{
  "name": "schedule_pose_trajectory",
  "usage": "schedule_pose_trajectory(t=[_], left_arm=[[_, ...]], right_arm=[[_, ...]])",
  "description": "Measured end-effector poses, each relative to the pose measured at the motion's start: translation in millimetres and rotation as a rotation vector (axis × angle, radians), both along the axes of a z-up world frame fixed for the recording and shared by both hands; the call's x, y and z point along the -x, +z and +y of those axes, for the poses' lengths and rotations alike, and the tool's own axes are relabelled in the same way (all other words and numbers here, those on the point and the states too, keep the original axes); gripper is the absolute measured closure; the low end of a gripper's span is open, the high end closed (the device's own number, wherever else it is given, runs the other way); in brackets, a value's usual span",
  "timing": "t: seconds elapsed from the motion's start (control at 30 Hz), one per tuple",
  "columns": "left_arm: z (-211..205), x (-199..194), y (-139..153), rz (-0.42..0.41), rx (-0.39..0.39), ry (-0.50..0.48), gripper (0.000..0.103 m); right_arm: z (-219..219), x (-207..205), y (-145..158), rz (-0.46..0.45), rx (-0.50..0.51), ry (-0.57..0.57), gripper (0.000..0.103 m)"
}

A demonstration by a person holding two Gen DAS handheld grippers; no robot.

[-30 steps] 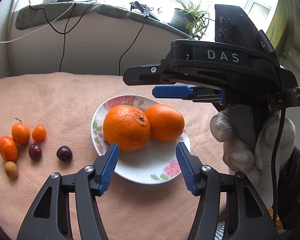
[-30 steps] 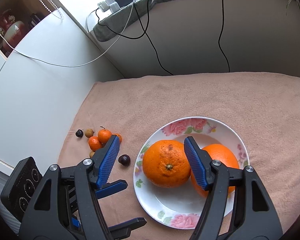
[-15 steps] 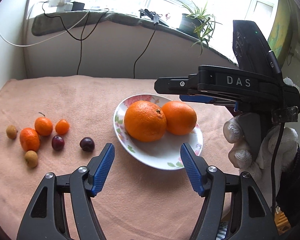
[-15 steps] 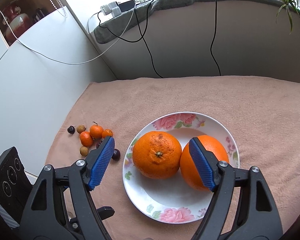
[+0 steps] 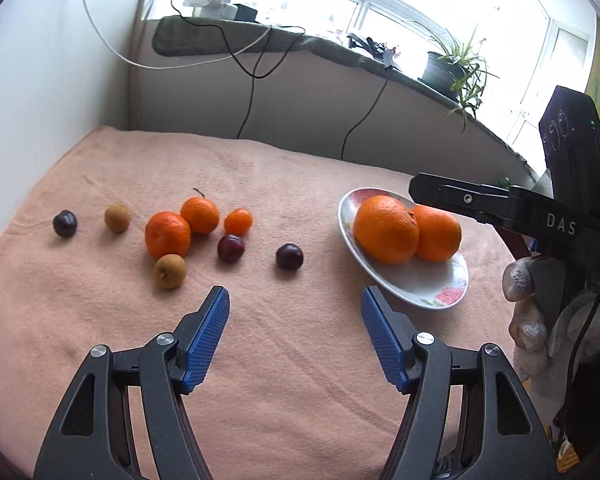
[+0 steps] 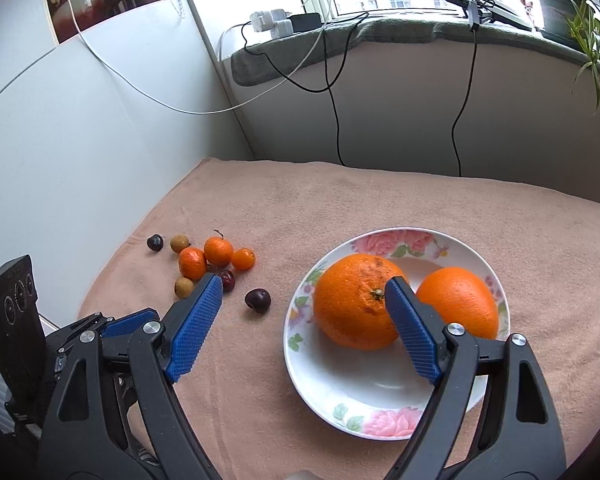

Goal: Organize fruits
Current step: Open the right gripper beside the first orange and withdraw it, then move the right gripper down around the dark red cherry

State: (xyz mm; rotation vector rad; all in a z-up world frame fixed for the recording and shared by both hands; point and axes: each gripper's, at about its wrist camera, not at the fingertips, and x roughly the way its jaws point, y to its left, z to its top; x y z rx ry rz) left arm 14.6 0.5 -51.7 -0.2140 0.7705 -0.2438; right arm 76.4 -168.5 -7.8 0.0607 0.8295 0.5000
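**Both grippers angled down over the cloth, empty**

Left gripper (image 5: 295,304): tilted downward above bare cloth (image 5: 300,360), jaws spread, nothing between. Right gripper (image 6: 304,292): tilted down above the plate's (image 6: 340,412) near-left rim, jaws just widened, empty. Two oranges (image 6: 356,300) on the plate; small fruits (image 5: 168,234) scattered left. Gloved hand (image 5: 540,312) gripping the right handle.

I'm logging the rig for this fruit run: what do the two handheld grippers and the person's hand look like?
Both the left gripper and right gripper have black skeletal plastic fingers with silver pivot screws and ribbed blue pads. The right one's body carries white "DAS" lettering and a thin black cable. The hand holding it wears a white knit glove and a dark sleeve.
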Motion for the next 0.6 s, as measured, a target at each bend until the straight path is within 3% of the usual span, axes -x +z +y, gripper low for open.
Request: schedule_pose_trajectory(t=[0.43, 0.53, 0.6], left_arm=[[55.9, -3.3, -17.4, 0.019, -0.004, 0.151, 0.035], [61.3, -6.2, -21.4, 0.024, 0.000, 0.156, 0.036], [63.4, -7.9, -24.3, 0.028, 0.004, 0.154, 0.040]], right_arm=[[63.1, 9.2, -13.0, 0.015, 0.062, 0.176, 0.017], [75.1, 5.9, -17.9, 0.029, 0.077, 0.202, 0.023], [82.1, 2.4, -22.3, 0.048, 0.076, 0.217, 0.034]])
